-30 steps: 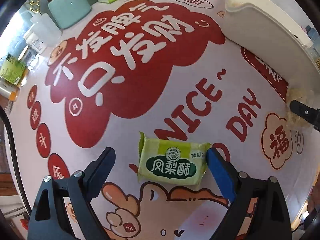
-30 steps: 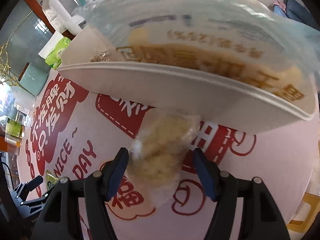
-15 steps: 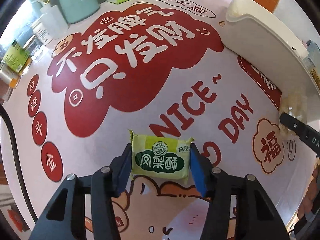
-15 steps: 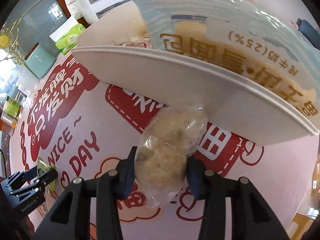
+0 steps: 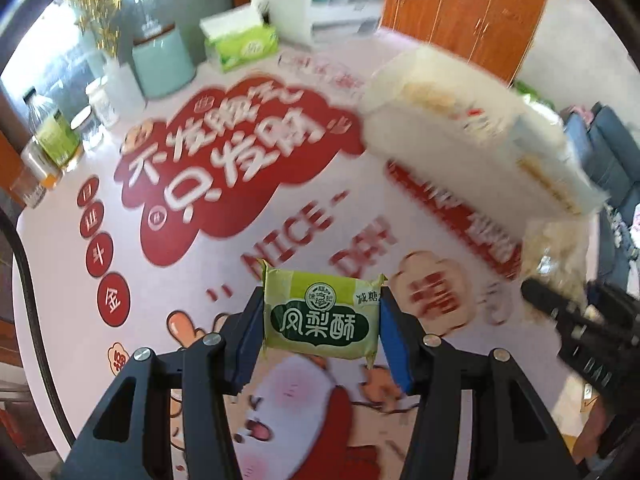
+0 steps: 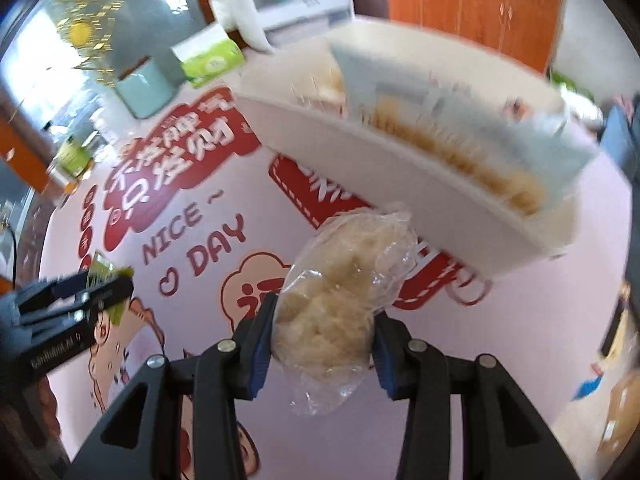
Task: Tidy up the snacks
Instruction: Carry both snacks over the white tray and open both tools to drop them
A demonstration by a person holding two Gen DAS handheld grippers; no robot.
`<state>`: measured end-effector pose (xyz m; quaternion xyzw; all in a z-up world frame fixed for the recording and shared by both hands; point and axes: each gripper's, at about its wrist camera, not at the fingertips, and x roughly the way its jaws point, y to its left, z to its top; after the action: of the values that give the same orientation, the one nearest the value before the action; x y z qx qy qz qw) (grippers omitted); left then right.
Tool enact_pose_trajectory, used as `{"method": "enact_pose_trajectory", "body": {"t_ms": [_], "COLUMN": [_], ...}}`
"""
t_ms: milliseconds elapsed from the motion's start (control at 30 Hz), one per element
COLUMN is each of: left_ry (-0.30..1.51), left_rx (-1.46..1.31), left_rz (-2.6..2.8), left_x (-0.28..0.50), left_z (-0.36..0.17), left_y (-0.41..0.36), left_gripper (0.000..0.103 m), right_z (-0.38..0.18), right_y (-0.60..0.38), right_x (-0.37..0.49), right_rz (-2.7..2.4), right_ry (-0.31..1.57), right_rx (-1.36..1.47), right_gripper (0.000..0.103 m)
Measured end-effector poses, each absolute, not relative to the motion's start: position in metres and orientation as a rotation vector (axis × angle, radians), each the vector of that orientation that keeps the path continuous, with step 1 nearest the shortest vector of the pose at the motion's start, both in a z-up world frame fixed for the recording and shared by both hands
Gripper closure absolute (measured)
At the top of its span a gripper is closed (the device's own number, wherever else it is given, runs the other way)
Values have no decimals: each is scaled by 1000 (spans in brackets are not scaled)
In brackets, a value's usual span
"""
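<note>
L gripper [image 5: 322, 326]: jaws closed on green snack pack [image 5: 321, 321], blue pads pressed to both short ends; pack sits lower centre of L wrist view, label facing cam, looks lifted off the cloth but can't confirm
R gripper [image 6: 324, 330]: jaws clamped on clear-wrapped snack [image 6: 340, 296], a pale crumbly lump in crinkled film; lower centre of R wrist view, top of the wrap reaches up to the lower edge of the tray
White tray [image 6: 384, 168]: upper right of R view, long white wall facing cam, blurred; a pale blue packet [image 6: 440, 120] stands in it, leaning, brown print too smeared to read; more pale items behind it, unclear what
Same tray in L view [image 5: 440, 140]: upper right, heavily blurred
Cross views: R gripper w/ its clear snack shows at right edge of L view [image 5: 560, 308]; L gripper w/ green pack shows at left edge of R view [image 6: 80, 292]. The two grippers are apart
Tablecloth [image 5: 280, 208]: pink-white w/ red cloud shapes, white Chinese characters, "NICE DAY" lettering, cartoon figure at bottom
Bkgd, upper left of L view: tissue box [image 5: 242, 46], green and white; teal container [image 5: 162, 64]; white jars [image 5: 104, 104]; bottles at far left edge, blurred
Far bkgd: orange-brown wood doors [image 5: 460, 8], top right
</note>
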<state>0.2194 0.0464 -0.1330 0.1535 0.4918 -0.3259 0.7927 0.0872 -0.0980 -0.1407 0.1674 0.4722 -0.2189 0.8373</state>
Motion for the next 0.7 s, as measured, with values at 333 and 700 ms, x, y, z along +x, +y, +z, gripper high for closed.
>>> {"method": "enact_pose_trajectory", "body": {"t_ms": [333, 700], "left_ry": [888, 863], "left_rx": [249, 153], "left_rz": [-815, -744], "left_x": [167, 145], "left_z": [-46, -22], "left_y": [10, -53], "left_gripper": [51, 51], "right_z": [-74, -19], "right_y": [-100, -154], "right_x": [39, 33], "right_rz": [-458, -355], "right_ry": [887, 748], "right_rx": [275, 189], "right_gripper": [60, 60]}}
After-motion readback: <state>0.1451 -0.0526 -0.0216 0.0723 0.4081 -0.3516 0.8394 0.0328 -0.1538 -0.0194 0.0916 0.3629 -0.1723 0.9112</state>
